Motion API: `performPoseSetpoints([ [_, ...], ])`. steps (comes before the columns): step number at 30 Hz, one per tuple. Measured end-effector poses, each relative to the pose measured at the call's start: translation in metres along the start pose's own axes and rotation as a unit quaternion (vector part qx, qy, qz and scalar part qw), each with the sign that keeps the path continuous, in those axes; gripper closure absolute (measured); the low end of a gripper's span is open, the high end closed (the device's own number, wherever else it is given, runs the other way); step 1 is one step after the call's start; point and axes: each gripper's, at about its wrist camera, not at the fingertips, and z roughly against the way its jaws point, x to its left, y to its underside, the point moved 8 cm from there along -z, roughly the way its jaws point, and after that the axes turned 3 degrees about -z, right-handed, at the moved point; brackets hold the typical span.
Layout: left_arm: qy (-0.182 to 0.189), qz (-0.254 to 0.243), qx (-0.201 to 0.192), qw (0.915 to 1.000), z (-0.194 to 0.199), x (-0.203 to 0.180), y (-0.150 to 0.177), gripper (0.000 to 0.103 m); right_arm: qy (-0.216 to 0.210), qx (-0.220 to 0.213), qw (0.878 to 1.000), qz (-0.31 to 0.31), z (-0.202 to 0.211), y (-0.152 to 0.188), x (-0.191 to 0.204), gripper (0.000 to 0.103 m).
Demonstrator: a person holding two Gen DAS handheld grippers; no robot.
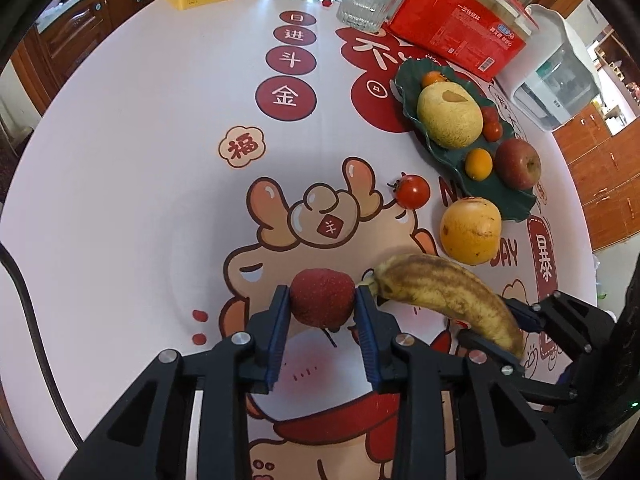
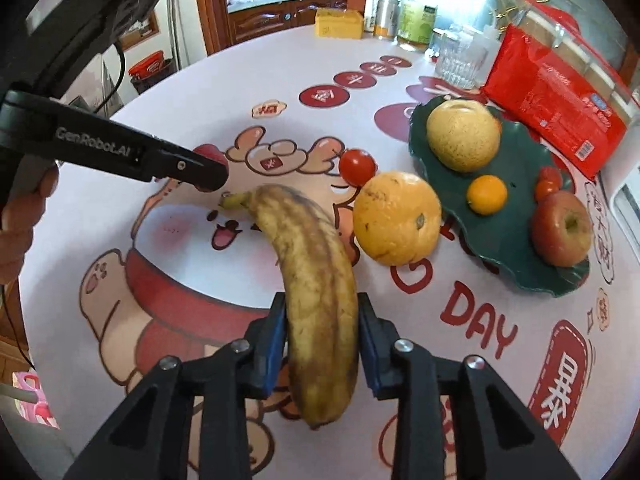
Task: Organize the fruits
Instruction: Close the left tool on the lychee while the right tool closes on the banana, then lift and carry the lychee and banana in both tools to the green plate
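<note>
Holding a small red fruit (image 1: 322, 298) w/ pads pressed on it, left gripper (image 1: 322, 300) hangs over the table; right gripper (image 2: 322, 320) is clamped on the banana (image 2: 316, 292), stem end pointing away, long axis along the fingers. Loose on the cloth beside the green plate (image 2: 516, 276): tomato (image 2: 357, 167) & orange (image 2: 396, 218); melon (image 2: 463, 135), apple (image 2: 562, 230) etc. already on the plate.
</note>
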Motion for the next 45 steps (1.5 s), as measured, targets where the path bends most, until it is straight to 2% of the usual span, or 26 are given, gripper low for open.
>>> performPoseSetpoints([
  [10,0.005,-0.038,-0.019,0.9991,0.032,-0.021,0.002,0.073,0.017,-0.021,0.998,-0.057,0.048,0.012,-0.012,0.071],
  [18,0.028,-0.075,-0.028,0.9964,0.048,-0.058,-0.01,0.073,0.029,-0.053,0.993,-0.106,0.091,0.011,-0.029,0.071],
  [24,0.03,-0.123,-0.036,0.9912,0.056,-0.095,-0.028,0.073,0.059,-0.091,0.986,-0.128,0.128,-0.004,-0.055,0.071],
  [31,0.031,-0.155,-0.053,0.9861,0.061,-0.131,-0.066,0.073,0.107,-0.129,0.976,-0.141,0.155,-0.041,-0.111,0.071],
  [39,0.014,-0.177,-0.057,0.9824,0.05,-0.169,-0.116,0.073,0.143,-0.136,0.972,-0.127,0.149,-0.086,-0.174,0.071],
  [45,0.006,-0.165,-0.056,0.9847,0.022,-0.188,-0.152,0.073,0.135,-0.114,0.976,-0.128,0.11,-0.115,-0.22,0.071],
])
